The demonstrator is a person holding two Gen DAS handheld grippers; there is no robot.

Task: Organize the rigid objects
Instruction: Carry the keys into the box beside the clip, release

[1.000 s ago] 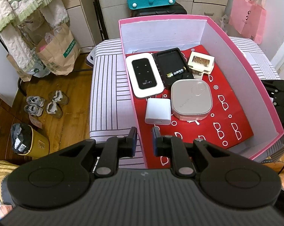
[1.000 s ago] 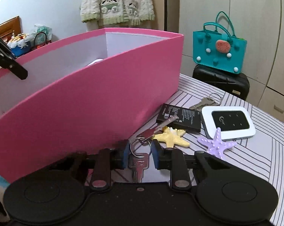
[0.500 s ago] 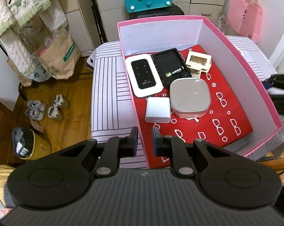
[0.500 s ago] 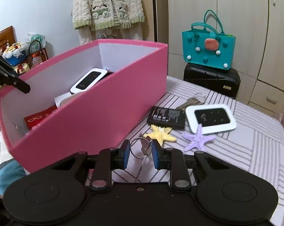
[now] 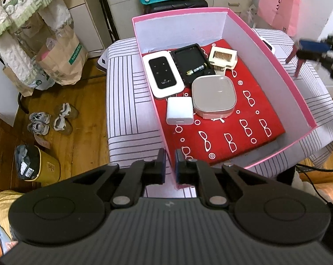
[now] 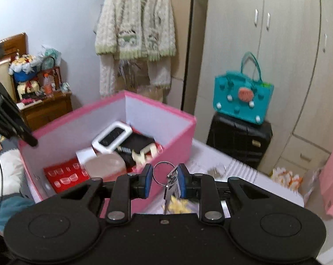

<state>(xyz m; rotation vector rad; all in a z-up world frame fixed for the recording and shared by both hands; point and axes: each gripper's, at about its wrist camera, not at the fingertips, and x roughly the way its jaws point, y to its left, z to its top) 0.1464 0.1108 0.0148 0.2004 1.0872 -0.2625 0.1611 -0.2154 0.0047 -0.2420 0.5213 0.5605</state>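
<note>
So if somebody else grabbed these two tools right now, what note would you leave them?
Left tool: shut on the pink box's near wall.
Right tool: shut on the key ring, keys hanging, in the air beside the box.
Done: Wi-Fi router, black case, silver square device, white cube and cream part lie inside.
Left: drop the keys in, then the blurred items on the table.

The right gripper [image 6: 165, 181] holds a key ring [image 6: 162, 174] between its blue jaws, and a key [image 6: 171, 184] hangs from the ring. Behind it sits the pink box [image 6: 159, 110] with a white Wi-Fi box [image 6: 112, 135] inside. A teal bag [image 6: 242, 97] rests on a black suitcase [image 6: 239, 141].
</note>
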